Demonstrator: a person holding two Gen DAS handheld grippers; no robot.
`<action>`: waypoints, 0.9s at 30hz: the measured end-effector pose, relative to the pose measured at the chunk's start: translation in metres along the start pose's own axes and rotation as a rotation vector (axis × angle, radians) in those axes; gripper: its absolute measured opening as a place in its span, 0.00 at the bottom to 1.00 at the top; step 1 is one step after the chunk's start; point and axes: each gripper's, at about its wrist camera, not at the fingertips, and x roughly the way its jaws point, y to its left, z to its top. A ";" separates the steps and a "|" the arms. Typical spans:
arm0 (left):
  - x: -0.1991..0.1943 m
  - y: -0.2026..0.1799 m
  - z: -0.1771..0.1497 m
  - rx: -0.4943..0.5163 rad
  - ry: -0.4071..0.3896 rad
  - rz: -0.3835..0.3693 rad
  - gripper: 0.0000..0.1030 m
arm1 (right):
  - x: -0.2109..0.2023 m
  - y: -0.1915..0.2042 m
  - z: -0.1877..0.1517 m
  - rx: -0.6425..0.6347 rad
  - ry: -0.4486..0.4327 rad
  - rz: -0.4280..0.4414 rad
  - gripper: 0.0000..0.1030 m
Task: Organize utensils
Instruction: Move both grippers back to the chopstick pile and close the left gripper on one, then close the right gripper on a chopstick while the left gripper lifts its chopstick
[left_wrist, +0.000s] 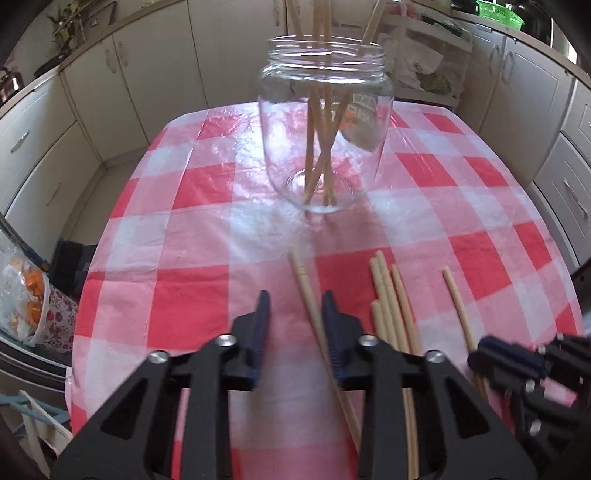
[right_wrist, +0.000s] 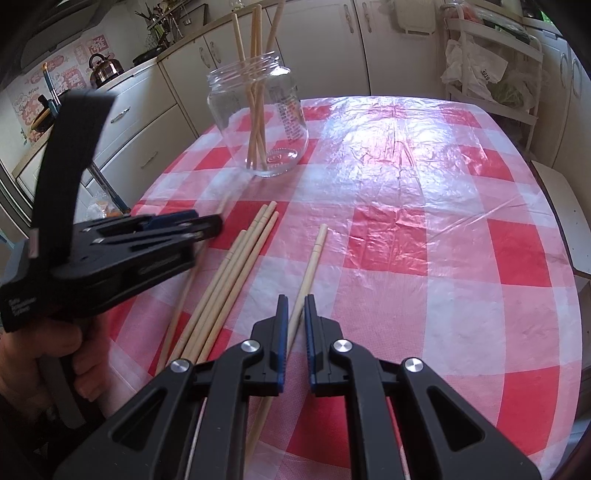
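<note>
Both grippers work the loose chopsticks: right gripper pinches one, left gripper stands spread beside another; lifting into the glass jar seems next.

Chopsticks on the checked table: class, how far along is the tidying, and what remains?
Done: several chopsticks stand in the glass jar. In hand: the right hand-held gripper is shut on a single chopstick; the left hand-held gripper sits open astride another chopstick, both still on the tablecloth. Left: those two, plus the bundle of four between them.
</note>
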 end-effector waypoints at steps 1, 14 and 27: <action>-0.003 0.008 -0.004 -0.004 0.008 -0.025 0.15 | 0.001 -0.001 0.001 0.007 0.004 0.004 0.09; -0.001 0.026 0.000 -0.024 0.070 -0.213 0.07 | 0.009 0.003 0.014 -0.006 0.038 -0.015 0.07; -0.004 0.010 0.001 0.141 0.105 -0.125 0.06 | 0.010 0.003 0.017 -0.042 0.068 -0.033 0.08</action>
